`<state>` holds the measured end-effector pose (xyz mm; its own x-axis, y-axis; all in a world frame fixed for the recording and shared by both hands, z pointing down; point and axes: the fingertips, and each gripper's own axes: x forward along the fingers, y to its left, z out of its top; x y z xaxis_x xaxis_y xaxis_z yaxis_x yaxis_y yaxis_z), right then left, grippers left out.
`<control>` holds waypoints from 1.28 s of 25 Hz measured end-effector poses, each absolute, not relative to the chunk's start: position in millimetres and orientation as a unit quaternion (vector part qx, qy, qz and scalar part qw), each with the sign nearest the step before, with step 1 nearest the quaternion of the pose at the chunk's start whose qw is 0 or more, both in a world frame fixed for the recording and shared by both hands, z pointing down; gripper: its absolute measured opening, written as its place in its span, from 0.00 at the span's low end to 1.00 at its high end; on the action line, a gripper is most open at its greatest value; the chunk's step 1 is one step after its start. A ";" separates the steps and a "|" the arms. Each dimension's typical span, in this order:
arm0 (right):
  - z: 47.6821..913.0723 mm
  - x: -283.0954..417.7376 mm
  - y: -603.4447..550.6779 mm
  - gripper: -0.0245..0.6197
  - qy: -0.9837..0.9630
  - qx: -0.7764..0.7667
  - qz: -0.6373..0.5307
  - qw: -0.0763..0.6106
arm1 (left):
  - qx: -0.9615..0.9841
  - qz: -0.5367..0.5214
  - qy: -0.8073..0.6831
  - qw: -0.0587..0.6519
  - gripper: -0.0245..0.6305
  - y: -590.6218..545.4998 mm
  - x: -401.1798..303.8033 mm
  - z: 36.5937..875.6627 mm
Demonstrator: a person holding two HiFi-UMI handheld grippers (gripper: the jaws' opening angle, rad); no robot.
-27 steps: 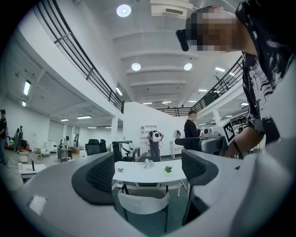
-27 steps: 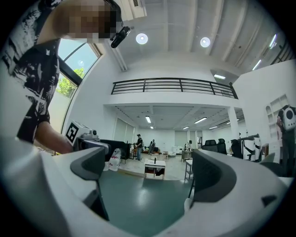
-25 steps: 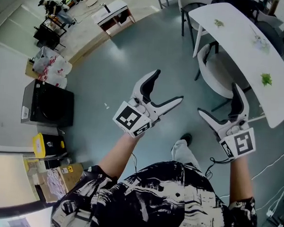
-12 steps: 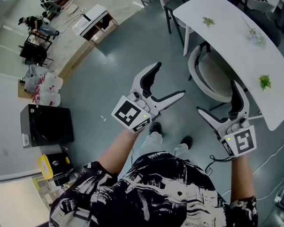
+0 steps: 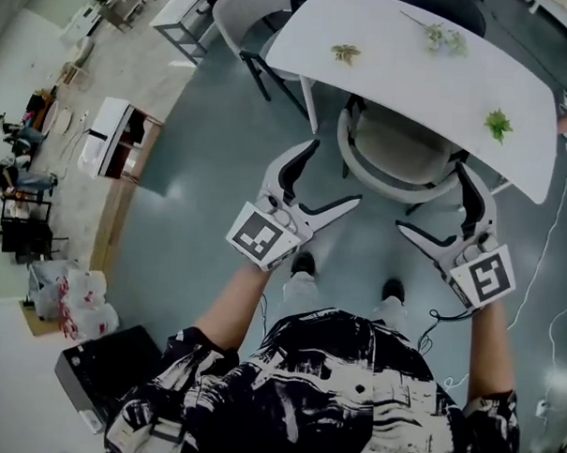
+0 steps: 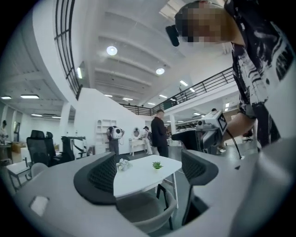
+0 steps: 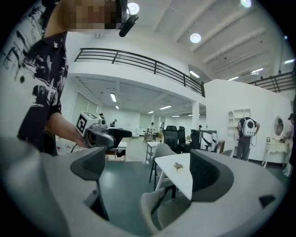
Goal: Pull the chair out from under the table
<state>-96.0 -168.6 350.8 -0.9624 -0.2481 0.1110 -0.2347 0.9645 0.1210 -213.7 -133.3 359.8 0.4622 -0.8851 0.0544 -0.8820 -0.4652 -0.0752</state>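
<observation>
A grey shell chair (image 5: 399, 160) is tucked under the near edge of a white table (image 5: 403, 71), straight ahead of me. My left gripper (image 5: 333, 176) is held open just left of the chair's back rim, with nothing between its fingers. To the right of that rim my right gripper (image 5: 433, 201) is also open and empty. In the left gripper view the chair (image 6: 149, 214) and table (image 6: 138, 178) show between the spread jaws of the gripper (image 6: 148, 173), some way off. The right gripper view frames the chair (image 7: 155, 208) and the table (image 7: 178, 173) in the open gripper (image 7: 150, 171).
Small green plants (image 5: 497, 124) and dried sprigs (image 5: 345, 53) lie on the table. Another pale chair (image 5: 241, 8) stands at its far left. A cable (image 5: 545, 260) trails on the floor at right. A low white cabinet (image 5: 114, 134) is at left. People (image 6: 159, 132) stand beyond the table.
I have stepped and turned toward the table, so the chair has swung from the upper right to dead ahead between the grippers. Both grippers stay open and empty.
</observation>
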 end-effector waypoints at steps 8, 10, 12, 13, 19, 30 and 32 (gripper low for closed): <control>413.5 -116.5 -160.3 0.88 -0.950 0.188 -0.064 0.242 | -0.930 -0.153 0.331 0.050 0.70 -150.9 -267.6 426.2; 438.5 -109.8 -161.1 0.88 -0.937 0.203 -0.056 0.279 | -0.935 -0.163 0.313 0.046 0.70 -157.3 -271.5 444.3; 462.6 -102.0 -161.9 0.88 -0.931 0.206 -0.046 0.297 | -0.937 -0.172 0.301 0.042 0.70 -163.1 -270.5 460.6; 474.9 -97.3 -162.6 0.88 -0.930 0.205 -0.041 0.301 | -0.938 -0.179 0.293 0.042 0.70 -164.8 -268.2 469.4; 562.5 -70.1 -180.7 0.88 -0.907 0.176 -0.060 0.377 | -0.934 -0.262 0.237 0.047 0.70 -168.8 -258.1 548.8; 733.4 -67.1 -249.3 0.88 -0.846 0.057 -0.174 0.501 | -0.901 -0.389 0.173 0.085 0.70 -239.4 -247.1 695.9; 760.5 -69.7 -255.2 0.88 -0.838 0.035 -0.187 0.511 | -0.899 -0.396 0.160 0.095 0.70 -250.9 -243.1 712.6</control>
